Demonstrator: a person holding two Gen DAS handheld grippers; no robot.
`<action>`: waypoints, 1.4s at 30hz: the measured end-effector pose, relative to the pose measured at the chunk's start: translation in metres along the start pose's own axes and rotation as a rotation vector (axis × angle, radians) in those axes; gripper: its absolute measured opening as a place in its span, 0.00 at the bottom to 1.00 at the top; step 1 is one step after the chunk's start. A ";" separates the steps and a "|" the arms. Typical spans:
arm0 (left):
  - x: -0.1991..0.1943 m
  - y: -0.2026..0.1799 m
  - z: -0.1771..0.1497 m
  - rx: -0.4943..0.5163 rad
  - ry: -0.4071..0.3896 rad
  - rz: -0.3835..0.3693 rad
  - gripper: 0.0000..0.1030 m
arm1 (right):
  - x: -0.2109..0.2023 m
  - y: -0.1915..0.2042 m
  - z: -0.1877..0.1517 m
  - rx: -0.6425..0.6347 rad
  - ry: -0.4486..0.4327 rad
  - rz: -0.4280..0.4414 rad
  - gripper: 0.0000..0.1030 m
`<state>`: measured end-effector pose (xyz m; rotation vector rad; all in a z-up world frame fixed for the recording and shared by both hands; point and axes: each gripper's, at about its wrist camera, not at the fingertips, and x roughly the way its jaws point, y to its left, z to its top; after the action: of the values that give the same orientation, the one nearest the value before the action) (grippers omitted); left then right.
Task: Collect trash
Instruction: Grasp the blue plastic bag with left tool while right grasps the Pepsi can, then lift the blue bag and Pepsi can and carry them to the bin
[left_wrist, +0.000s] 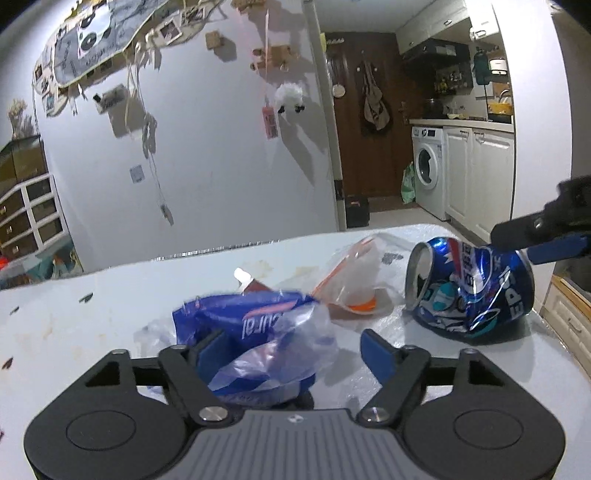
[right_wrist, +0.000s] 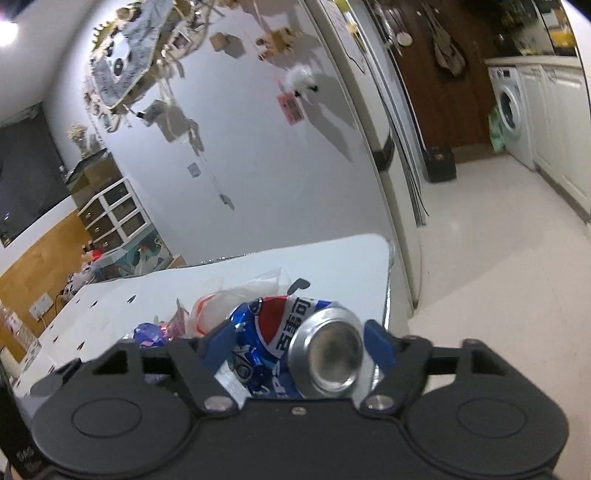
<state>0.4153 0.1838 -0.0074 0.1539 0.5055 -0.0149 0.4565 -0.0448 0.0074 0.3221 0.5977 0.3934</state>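
On the pale blue-white table (left_wrist: 92, 325), both tools are at the grasping step of the clean-up. The left tool (left_wrist: 291, 350) straddles a crumpled blue and clear plastic wrapper (left_wrist: 258, 332); its left blue pad touches the plastic, while the right pad stands apart from it, so the jaws are spread and not pinching. Beyond that tool lies a clear plastic bag with orange trim (left_wrist: 354, 284).

The right tool (right_wrist: 299, 341) has a dented blue aluminium soda can (right_wrist: 306, 343) lying on its side between its fingers, bottom end facing the camera. Whether the pads actually press on the can cannot be told.

The next move likely calls for firm closure on both items, then a lift toward a bin, which is not in view. The thin wrapper may slip out.
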 end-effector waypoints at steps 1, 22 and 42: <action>0.001 0.003 0.000 -0.014 0.007 -0.003 0.65 | 0.003 0.003 -0.001 -0.004 0.007 -0.005 0.62; -0.047 0.043 -0.019 -0.291 -0.014 -0.075 0.48 | -0.051 0.033 -0.023 -0.448 0.273 0.225 0.22; -0.053 0.055 -0.024 -0.384 -0.020 -0.115 0.47 | -0.027 0.108 -0.021 -0.431 0.241 -0.020 1.00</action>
<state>0.3598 0.2403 0.0053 -0.2509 0.4881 -0.0314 0.3946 0.0418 0.0473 -0.1467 0.7316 0.5338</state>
